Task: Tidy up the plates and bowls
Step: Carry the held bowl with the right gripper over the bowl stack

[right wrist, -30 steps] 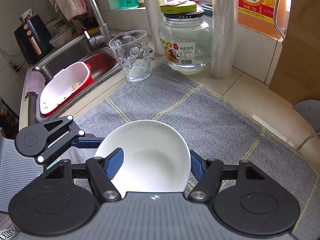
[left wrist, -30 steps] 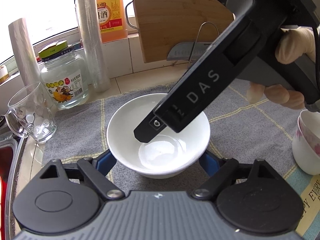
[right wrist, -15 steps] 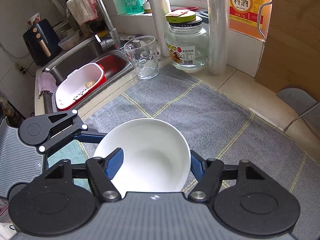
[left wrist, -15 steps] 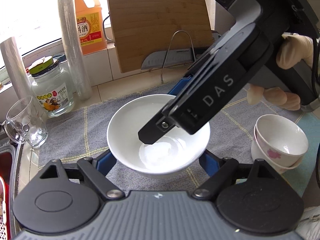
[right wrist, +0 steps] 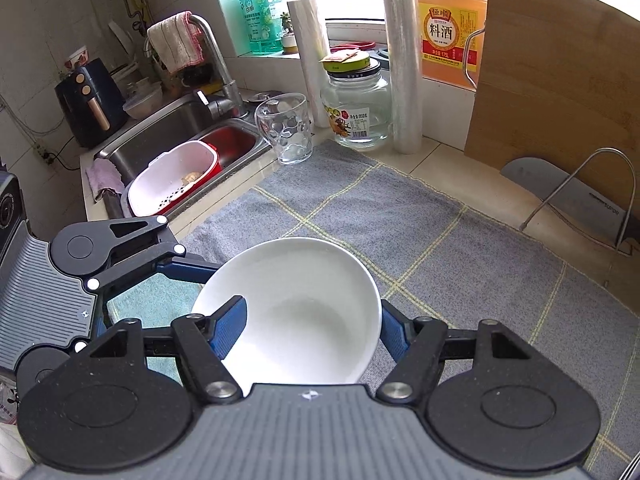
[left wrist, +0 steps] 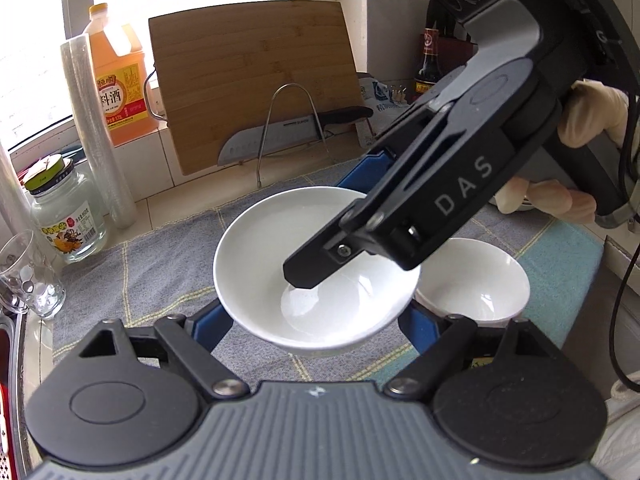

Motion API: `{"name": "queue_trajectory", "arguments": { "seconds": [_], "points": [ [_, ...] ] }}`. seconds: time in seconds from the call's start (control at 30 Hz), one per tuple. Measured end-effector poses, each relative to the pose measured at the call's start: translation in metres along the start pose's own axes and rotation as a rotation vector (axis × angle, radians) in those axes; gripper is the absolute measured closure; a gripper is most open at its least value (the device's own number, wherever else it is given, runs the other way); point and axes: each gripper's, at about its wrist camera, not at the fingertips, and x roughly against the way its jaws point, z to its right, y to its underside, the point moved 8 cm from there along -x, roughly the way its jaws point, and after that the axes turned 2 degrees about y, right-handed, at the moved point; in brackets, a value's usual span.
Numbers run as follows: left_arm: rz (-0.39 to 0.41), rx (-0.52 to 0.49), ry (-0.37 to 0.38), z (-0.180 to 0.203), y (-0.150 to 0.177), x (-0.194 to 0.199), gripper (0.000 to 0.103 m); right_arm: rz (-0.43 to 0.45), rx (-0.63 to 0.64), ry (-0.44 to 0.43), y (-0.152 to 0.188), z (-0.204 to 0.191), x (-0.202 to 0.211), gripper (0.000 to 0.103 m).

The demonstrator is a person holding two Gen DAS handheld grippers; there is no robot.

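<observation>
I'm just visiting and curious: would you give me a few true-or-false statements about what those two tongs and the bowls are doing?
1. The right tongs grip the white bowl by its rim, one finger inside. True.
2. The left tongs sit either side of that bowl. True.
3. A second white bowl sits on the cloth to the right of the held one in the left view. True.
4. The glass cup lies tipped over. False: it stands upright.
5. The knife rests inside the bowl. False: it lies by the cutting board.
</observation>
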Motion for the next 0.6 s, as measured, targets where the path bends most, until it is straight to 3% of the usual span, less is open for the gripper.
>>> {"name": "queue_trajectory", "arguments": {
  "seconds": [0.6],
  "points": [
    [-0.003, -0.095, 0.174, 0.092, -0.019, -0.024, 0.015, 0.016, -0.125, 0.133, 0.073, 0.046, 0.073, 0.028]
  ]
}}
